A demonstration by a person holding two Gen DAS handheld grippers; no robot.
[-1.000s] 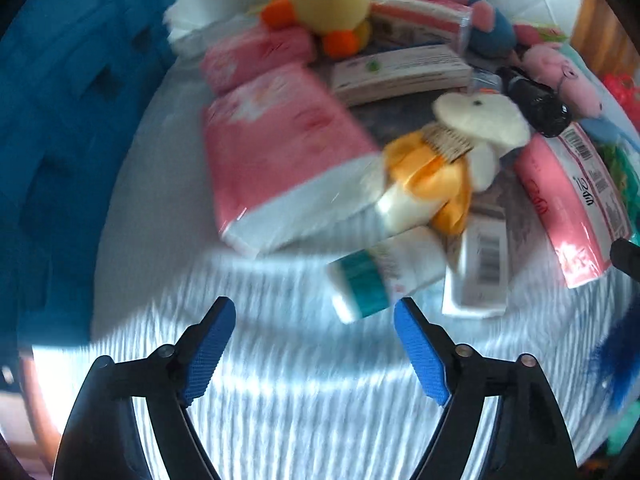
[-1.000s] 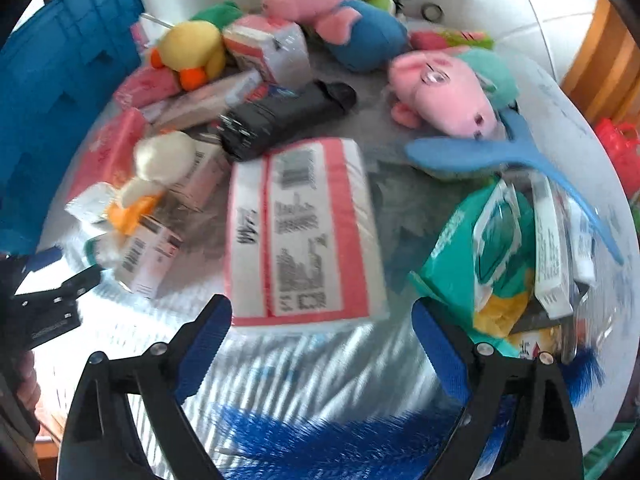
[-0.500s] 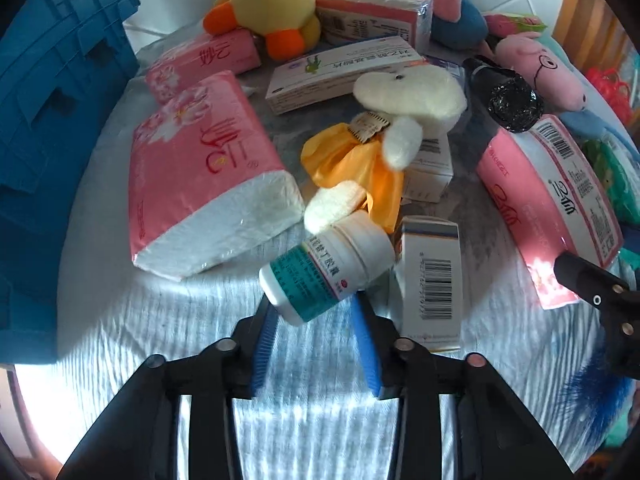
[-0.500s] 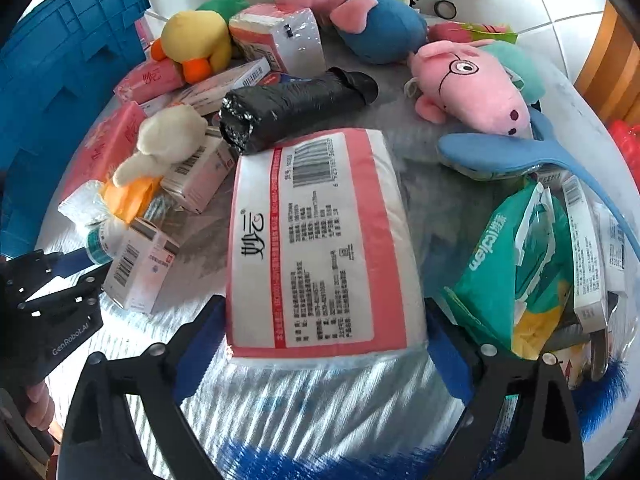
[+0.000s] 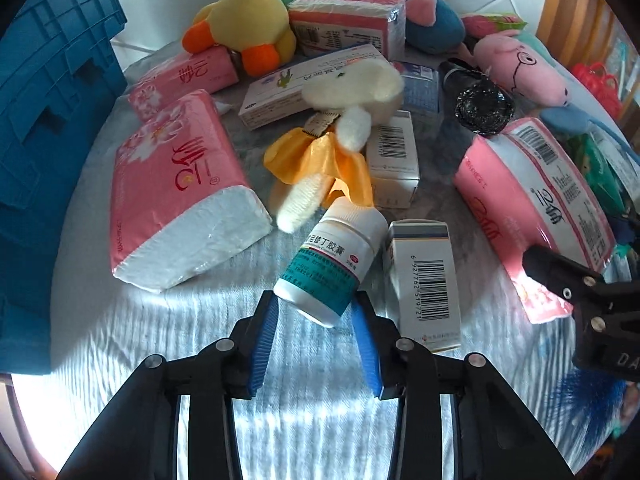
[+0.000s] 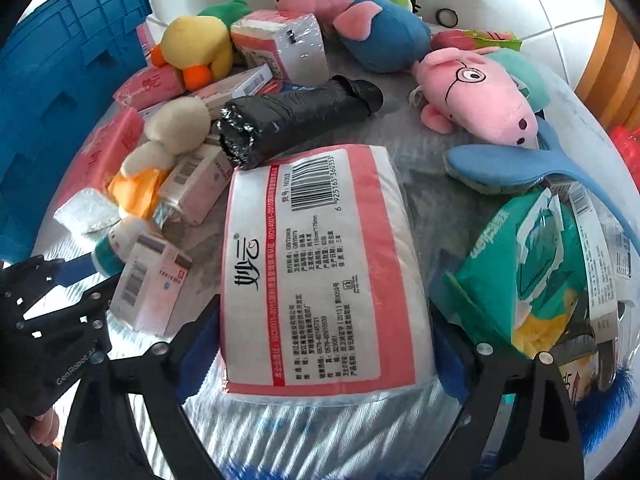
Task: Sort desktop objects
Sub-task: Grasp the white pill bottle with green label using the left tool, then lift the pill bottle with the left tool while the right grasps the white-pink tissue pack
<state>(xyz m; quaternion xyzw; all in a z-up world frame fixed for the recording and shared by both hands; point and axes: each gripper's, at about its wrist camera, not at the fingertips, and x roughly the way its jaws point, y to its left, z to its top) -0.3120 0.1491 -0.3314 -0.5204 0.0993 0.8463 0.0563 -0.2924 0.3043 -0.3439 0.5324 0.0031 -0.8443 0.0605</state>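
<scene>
My left gripper [image 5: 316, 340] is shut on the base of a white medicine bottle with a teal label [image 5: 332, 260], which lies tilted on the striped cloth; the same bottle shows in the right wrist view [image 6: 114, 248]. My right gripper [image 6: 324, 344] is closed around the near end of a pink and white tissue pack [image 6: 320, 264], with blue pads against both its sides. That pack also shows in the left wrist view [image 5: 532, 204], with the right gripper's finger [image 5: 560, 272] at its near end.
A blue crate [image 5: 48, 120] stands at the left. Another pink tissue pack [image 5: 176, 192], boxes [image 5: 424, 280], a white plush with orange cloth [image 5: 344, 120], a black roll [image 6: 292, 120], pig plushes [image 6: 476, 92], a yellow duck [image 5: 244, 28] and a green pack [image 6: 520, 256] crowd the table.
My left gripper moved forward and closed from wide open onto the medicine bottle. My right gripper moved forward and closed in around the tissue pack.
</scene>
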